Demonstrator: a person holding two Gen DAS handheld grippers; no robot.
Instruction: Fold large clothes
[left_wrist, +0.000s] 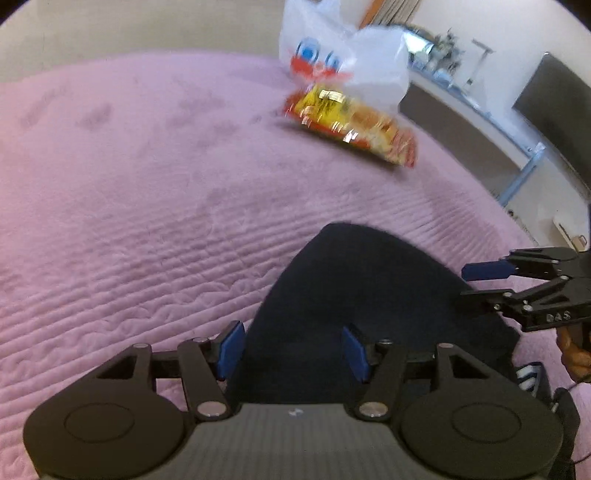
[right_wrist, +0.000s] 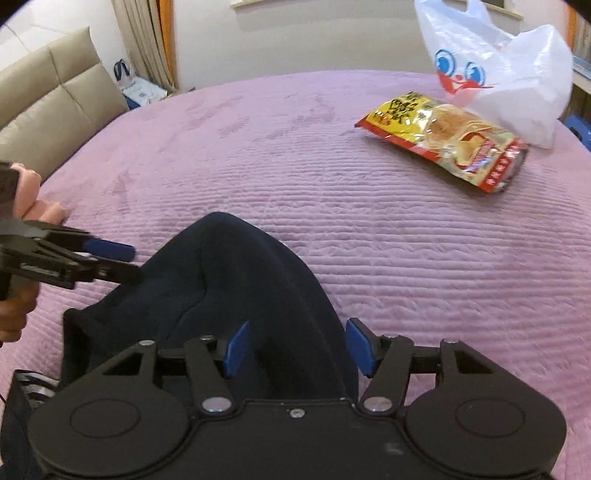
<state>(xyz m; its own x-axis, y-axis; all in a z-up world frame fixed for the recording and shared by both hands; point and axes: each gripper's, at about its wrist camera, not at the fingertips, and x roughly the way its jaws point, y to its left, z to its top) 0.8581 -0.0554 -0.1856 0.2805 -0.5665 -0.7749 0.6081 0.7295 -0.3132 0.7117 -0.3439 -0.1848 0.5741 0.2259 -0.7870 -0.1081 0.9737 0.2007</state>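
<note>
While both tools hang low over the near edge of the bed, the dark garment (right_wrist: 236, 295) lies bunched between them on the pink quilt (right_wrist: 369, 258), its rounded end pointing away toward the middle of the bed. The left gripper (left_wrist: 291, 350) has its blue pads spread wide with the cloth beneath the gap, gripping nothing; the right gripper (right_wrist: 299, 349) is likewise wide, its pads apart over the cloth's near right edge. Each tool also shows from the side in the other's view, jaws parted, tips close to the fabric's flanks.

The garment looks soft, thick and limp, probably a knit or fleece: it should be light for its bulk, sag wherever it is unsupported, and drag on the textured quilt rather than slide. A crease runs down its middle. Good places to take hold would be the two outer edges near the tools, pinching a single hem rather than the heaped centre.

Farther off, well apart from the cloth, a snack packet (right_wrist: 447, 144) rests beside a white plastic bag (right_wrist: 517, 85).
</note>
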